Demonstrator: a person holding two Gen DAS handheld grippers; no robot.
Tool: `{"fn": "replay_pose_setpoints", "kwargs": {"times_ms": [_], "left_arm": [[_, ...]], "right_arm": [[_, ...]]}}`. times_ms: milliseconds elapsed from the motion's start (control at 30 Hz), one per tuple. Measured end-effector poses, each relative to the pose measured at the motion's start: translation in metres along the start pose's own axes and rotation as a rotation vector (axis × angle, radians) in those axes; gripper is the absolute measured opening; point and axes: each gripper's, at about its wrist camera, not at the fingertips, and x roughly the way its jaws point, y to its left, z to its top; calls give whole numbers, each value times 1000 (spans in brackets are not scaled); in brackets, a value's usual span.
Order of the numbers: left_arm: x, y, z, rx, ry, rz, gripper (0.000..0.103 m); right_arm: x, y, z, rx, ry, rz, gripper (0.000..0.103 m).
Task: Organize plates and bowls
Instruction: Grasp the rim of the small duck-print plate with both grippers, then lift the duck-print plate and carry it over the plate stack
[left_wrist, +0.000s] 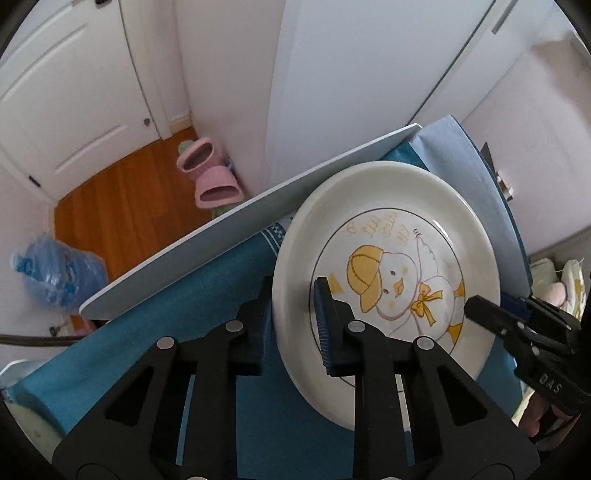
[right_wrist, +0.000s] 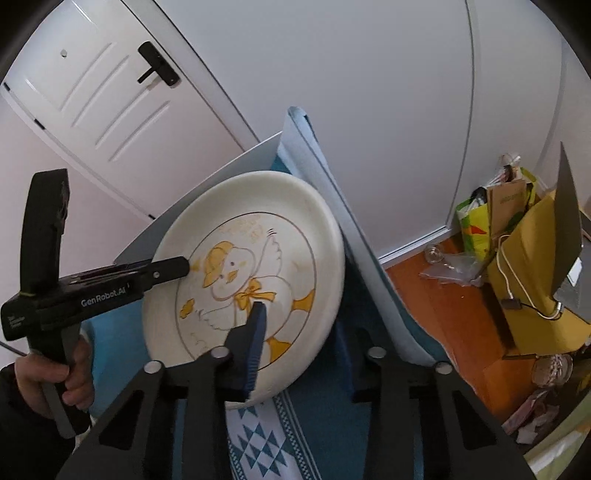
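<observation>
- The duck-print plate (left_wrist: 388, 273) is tilted above the blue cloth (left_wrist: 155, 332), with both grippers on it.
- The left gripper (left_wrist: 293, 325) clenches the plate's rim at 9 o'clock, one finger on each face.
- The right gripper (right_wrist: 303, 347) clamps the rim at 5 o'clock in its own view.
- A white board (left_wrist: 229, 236) lies at 10 o'clock; pink slippers (left_wrist: 210, 181) sit beyond it on the floor.

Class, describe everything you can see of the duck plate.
The duck plate is round, cream-white and glossy, likely ceramic or melamine, with a thin ring and a yellow-capped duckling printed inside. It is tilted above a blue cloth. The left gripper and right gripper each straddle its rim, one finger on the face, one behind.
</observation>
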Motion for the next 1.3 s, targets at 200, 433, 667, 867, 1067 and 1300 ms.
{"fn": "replay_pose_setpoints", "kwargs": {"times_ms": [200,433,667,867,1067,1300], "left_arm": [[-1,-4,0,8,1,29,19],[-25,-13,-5,6,-52,57,19],[-77,-16,-19,-44,-137,84,18],[-152,-15,-50,-123,-241,101,18],[-213,-9,-111,-173,-281,187,19],[-249,17,-202,-290,-267,241,18]], "right_arm": [[3,0,2,-14,15,-36,16],[-9,-1,10,-46,-22,8,16],[-38,11,16,-100,-63,51,16],[-86,38,16,-168,-112,119,16],[-121,78,-9,-270,-103,183,16],[-123,120,-66,-361,-13,261,16]]}}
